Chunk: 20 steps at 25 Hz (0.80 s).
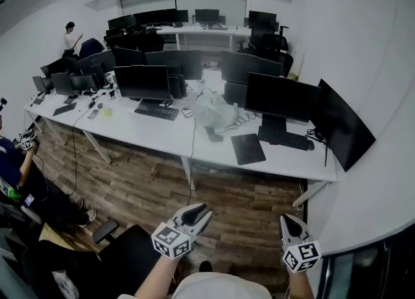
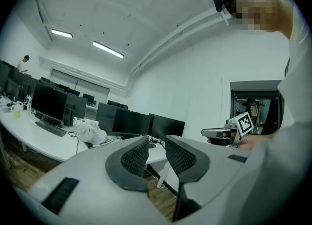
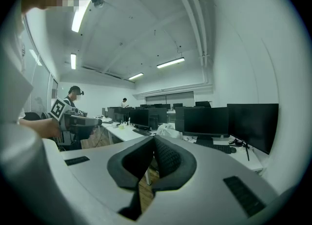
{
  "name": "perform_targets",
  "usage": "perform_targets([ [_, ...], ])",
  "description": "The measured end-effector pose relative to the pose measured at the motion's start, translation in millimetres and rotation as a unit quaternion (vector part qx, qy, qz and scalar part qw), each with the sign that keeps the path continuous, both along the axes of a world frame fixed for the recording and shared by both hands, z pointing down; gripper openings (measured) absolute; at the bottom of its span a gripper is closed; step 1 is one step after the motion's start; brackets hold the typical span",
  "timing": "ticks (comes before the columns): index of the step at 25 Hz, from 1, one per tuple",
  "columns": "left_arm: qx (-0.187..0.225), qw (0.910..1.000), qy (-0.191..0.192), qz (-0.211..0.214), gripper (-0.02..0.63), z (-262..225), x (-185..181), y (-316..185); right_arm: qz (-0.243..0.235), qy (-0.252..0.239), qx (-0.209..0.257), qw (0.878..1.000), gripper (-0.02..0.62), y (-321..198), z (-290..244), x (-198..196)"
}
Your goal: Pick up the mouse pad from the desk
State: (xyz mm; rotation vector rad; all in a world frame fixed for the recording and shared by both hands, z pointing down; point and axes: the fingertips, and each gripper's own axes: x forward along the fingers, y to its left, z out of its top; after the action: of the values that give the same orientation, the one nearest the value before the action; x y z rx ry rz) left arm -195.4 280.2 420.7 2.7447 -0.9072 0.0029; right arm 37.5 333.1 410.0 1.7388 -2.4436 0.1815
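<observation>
I am at the very start: nothing is grasped and both tools hang low in front of me, well apart from the desk (image 1: 162,132), with a strip of wooden floor between.

My left gripper (image 1: 198,212) points level toward the desk. In the left gripper view its ribbed pads stand a little apart with only air between them, so it is released and empty.

Further right, the mouse pad (image 1: 248,148) lies flat near the desk's front edge, dark and rectangular. It sits just beside the keyboard (image 1: 284,138), in front of a monitor (image 1: 280,96), with a white plastic bag (image 1: 214,111) behind it to the left. Nothing rests on it that I can make out.

My right gripper (image 1: 290,221) tilts slightly downward. In its own view the pads meet, so it is clenched on nothing.

The step in hand is the approach. I judge the next move needs me to close in on the desk, bring a spread gripper to the pad's near edge, and catch that thin edge. A flat pad gives little to bite, so sliding it past the desk edge may help.
</observation>
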Motion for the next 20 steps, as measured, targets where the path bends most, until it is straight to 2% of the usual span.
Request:
perform_targets([
  [3, -0.001, 1.0000, 0.001, 0.004, 0.177, 2, -4, -3, 0.003, 0.001, -0.003, 1.000, 0.012, -3, 1, -4],
  [11, -0.013, 0.9997, 0.008, 0.017, 0.258, 10, -18, -12, 0.008, 0.000, -0.010, 1.000, 0.012, -11, 3, -21],
  [20, -0.015, 0.9993, 0.012, 0.032, 0.268, 17, -39, -23, 0.019, 0.008, -0.010, 1.000, 0.012, -20, 6, -42],
])
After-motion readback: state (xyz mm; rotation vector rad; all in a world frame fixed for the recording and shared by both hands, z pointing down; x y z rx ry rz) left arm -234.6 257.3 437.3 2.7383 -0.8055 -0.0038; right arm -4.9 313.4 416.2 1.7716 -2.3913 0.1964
